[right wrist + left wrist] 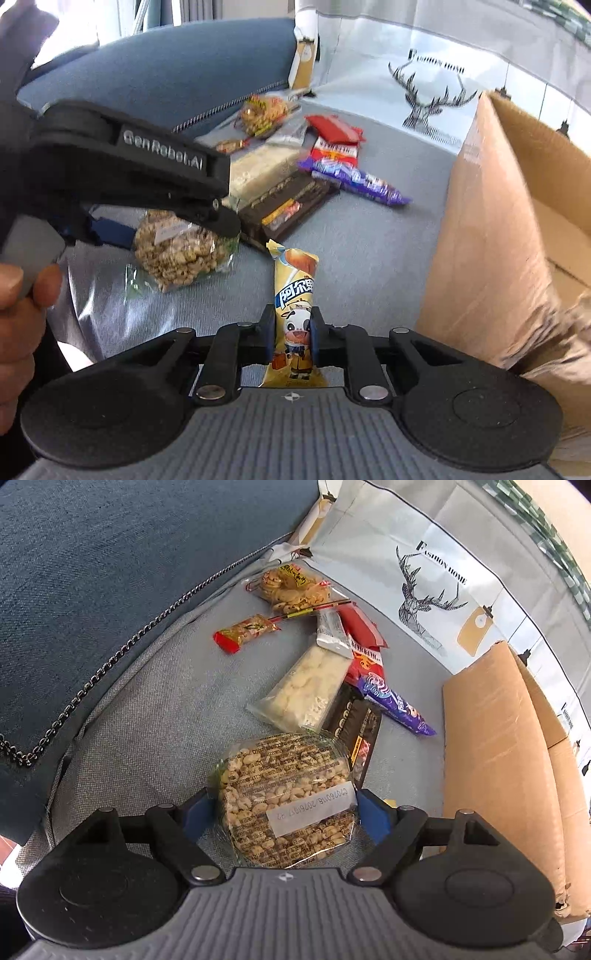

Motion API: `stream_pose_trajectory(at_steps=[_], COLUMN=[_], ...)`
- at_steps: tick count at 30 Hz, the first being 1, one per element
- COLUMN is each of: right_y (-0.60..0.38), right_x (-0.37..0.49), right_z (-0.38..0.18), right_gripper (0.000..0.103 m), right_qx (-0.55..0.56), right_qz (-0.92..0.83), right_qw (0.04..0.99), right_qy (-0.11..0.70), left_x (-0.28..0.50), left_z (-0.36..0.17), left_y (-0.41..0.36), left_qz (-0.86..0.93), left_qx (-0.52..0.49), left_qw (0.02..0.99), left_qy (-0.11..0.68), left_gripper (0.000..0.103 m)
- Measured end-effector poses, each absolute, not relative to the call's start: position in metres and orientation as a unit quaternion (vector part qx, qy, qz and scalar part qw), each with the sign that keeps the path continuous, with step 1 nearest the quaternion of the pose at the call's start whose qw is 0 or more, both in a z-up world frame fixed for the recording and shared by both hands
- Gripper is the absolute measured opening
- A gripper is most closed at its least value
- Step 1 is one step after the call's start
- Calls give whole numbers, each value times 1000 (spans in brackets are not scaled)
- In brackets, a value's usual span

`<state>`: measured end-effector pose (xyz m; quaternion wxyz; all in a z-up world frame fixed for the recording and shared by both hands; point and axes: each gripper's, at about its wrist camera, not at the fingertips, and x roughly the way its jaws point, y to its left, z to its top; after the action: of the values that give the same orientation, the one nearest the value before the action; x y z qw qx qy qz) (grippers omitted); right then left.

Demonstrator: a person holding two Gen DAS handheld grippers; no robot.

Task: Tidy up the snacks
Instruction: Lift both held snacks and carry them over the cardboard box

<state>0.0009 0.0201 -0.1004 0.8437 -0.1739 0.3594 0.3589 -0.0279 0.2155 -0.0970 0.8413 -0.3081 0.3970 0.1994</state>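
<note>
Snack sort on a grey sofa cushion (140, 709): nearest the lens, the right gripper (293, 332) is clenched on a yellow candy stick (295, 295) w/ a cartoon cow, pads pinching its lower half, the top standing free. Just right of it, the cardboard box (498, 221) sits open-topped, the likely drop spot.

The left gripper (284, 808) is spread wide, blue pads either side of a round puffed-grain cake (288, 794) in clear wrap; whether they touch the wrap can't be told, so it isn't gripped yet. To do this well, judging from here: close slowly across the cake's widest part, keep pressure light (brittle, will crumble), lift straight up so the wrap doesn't drag the dark bar (354, 731) touching its far edge.

Beyond, the rest of the pile: a pale wafer pack (306, 686), a purple packet (395, 705), red wrappers (364, 627), a small red-orange candy (245, 631), and a bag of crackers (291, 587) near the printed deer cloth (424, 590).
</note>
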Motion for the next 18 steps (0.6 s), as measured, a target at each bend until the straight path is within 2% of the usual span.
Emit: stream_pose_trajectory(at_steps=[18], right_y=[-2], right_x=[-19], right_z=[-53], right_gripper=[17], right_qx=[-153], right_qz=[348], right_qw=[886], right_qy=[265], left_x=[-45], left_z=[-76], left_y=[222], left_qz=[178], left_qx=[-362], left_qw=[858], left_qy=[319], left_gripper=[85])
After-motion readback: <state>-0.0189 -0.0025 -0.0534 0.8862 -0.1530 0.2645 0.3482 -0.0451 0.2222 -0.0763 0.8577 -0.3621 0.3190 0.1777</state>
